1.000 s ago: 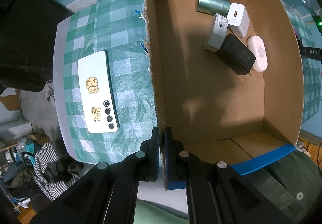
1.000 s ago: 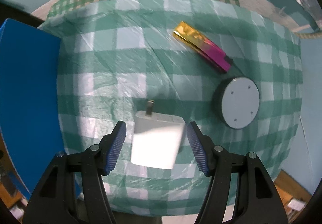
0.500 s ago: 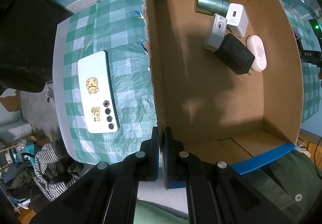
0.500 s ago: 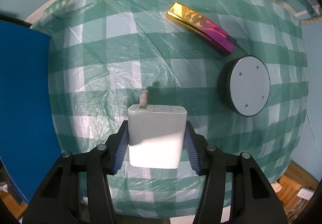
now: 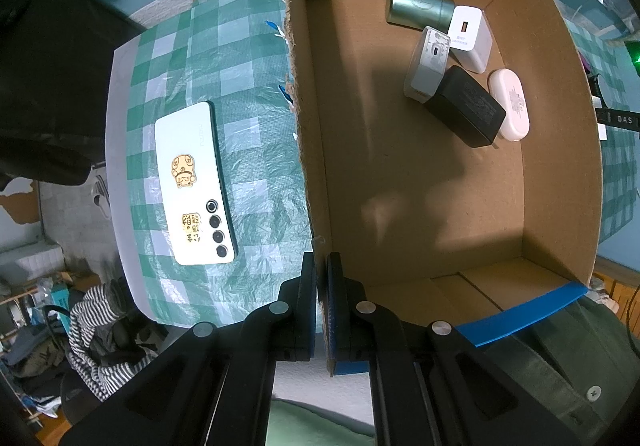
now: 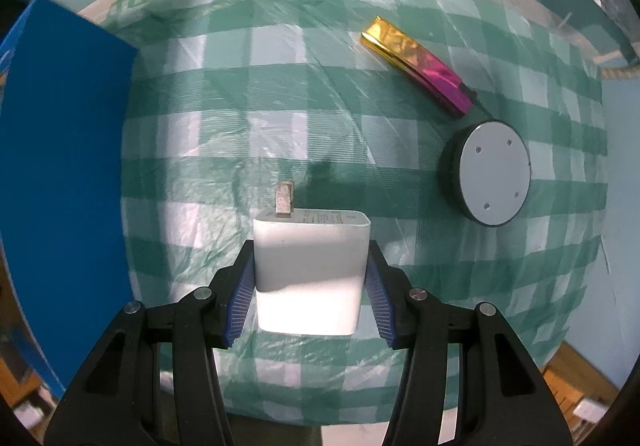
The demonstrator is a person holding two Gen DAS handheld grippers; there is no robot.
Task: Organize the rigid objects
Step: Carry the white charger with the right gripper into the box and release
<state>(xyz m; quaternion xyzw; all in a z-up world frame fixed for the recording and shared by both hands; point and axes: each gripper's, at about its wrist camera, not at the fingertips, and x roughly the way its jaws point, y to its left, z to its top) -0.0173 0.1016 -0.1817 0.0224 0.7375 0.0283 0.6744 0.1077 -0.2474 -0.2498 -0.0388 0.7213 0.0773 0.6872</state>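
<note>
A green-and-white checked tablecloth [image 6: 280,93] covers the table, which carries an open cardboard box [image 5: 568,149] with blue outer faces. The left gripper [image 5: 321,278] is clamped on the box's torn side wall, with a white phone [image 5: 192,185] lying camera side up on the cloth beside the box and several chargers and cases grouped in the box's far corner. The right gripper [image 6: 310,278] is closed on a white plug charger [image 6: 310,270], prongs pointing away, raised above the cloth near a gold-and-magenta bar [image 6: 416,65] and a round grey disc [image 6: 490,173].
</note>
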